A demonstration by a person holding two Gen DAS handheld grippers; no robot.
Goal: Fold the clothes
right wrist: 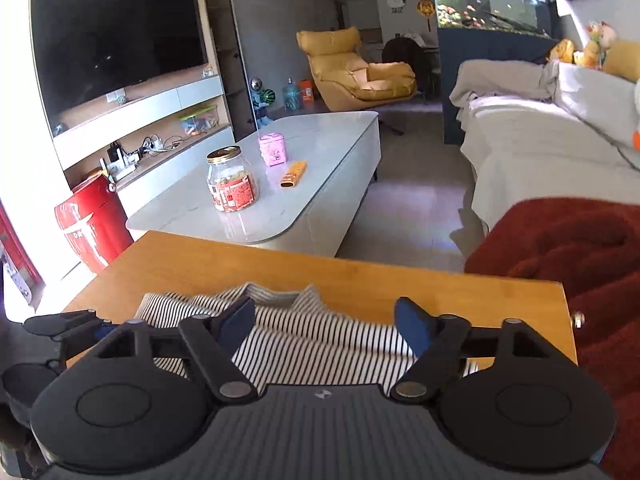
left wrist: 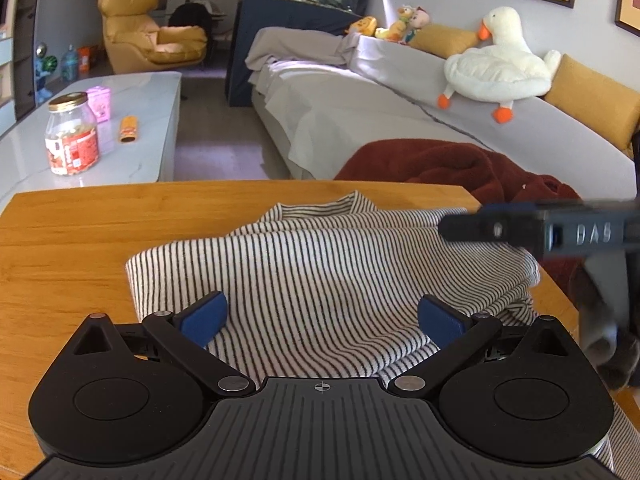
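A black-and-white striped shirt (left wrist: 320,264) lies folded into a bundle on the wooden table (left wrist: 80,232), its collar at the far side. My left gripper (left wrist: 322,318) hovers over its near part, open, the blue pads wide apart with only cloth beneath them. From the right, the other gripper's dark finger (left wrist: 472,226) reaches over the shirt's far right edge. In the right wrist view the same striped shirt (right wrist: 312,336) lies below my right gripper (right wrist: 326,322), which stands open above it with nothing pinched between the blue pads. The left gripper's body (right wrist: 60,328) shows at the left edge.
A dark red blanket (left wrist: 440,160) lies on the sofa (left wrist: 360,96) just past the table's far right corner. A white low table (right wrist: 280,184) beyond the wooden one carries a jar (right wrist: 232,180), a pink tin and an orange packet. A red stool (right wrist: 92,224) stands at the left.
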